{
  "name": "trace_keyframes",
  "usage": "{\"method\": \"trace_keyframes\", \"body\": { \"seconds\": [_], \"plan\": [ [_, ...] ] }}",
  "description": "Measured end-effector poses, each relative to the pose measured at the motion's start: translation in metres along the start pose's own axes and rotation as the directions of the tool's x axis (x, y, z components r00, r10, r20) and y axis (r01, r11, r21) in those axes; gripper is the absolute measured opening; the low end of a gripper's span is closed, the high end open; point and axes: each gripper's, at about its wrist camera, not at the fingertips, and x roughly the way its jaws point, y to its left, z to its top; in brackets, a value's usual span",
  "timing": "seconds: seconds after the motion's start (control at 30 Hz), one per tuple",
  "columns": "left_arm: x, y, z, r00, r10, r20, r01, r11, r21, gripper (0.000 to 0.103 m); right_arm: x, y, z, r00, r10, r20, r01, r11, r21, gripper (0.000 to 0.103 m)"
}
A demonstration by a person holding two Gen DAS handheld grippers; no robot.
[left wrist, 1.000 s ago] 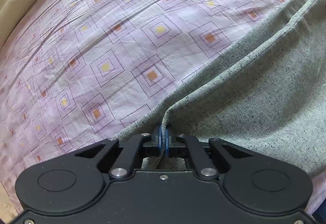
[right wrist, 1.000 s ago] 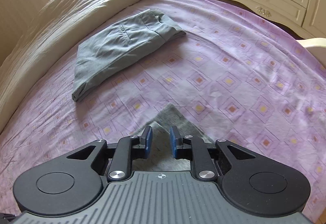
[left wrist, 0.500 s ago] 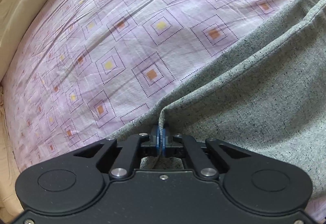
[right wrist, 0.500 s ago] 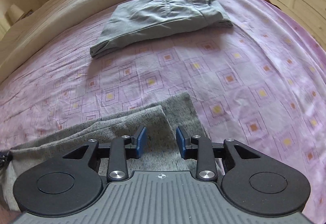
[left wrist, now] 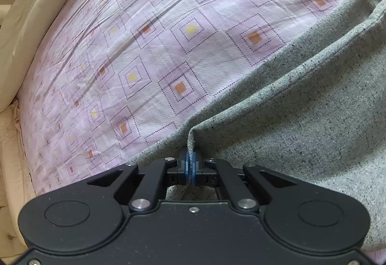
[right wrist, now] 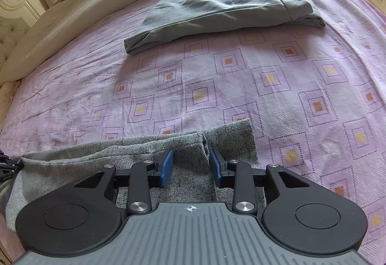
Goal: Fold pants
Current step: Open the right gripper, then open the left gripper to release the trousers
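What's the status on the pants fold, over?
Left hand-held gripper shut on speckled grey pants. Right hand-held gripper open over leg cuffs. Folded grey trousers lie apart; nothing obstructing.
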Motion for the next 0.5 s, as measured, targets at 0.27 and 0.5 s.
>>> {"method": "trace_keyframes", "body": {
  "seconds": [0.27,0.5],
  "plan": [
    [-0.041,-0.003,-0.028,0.995,-0.003,0.1,-0.001,0.999,0.036,0.003,-0.063,0.012,-0.01,0.994,-0.04,0.099,0.034,0.997,0.068,0.004],
    [-0.081,0.006,-0.028,0.985,-0.041,0.166,0.038,0.999,0.024,0.004,-0.112,0.013,-0.008,0.985,-0.121,0.126,0.116,0.992,0.045,0.004]
  ]
}}
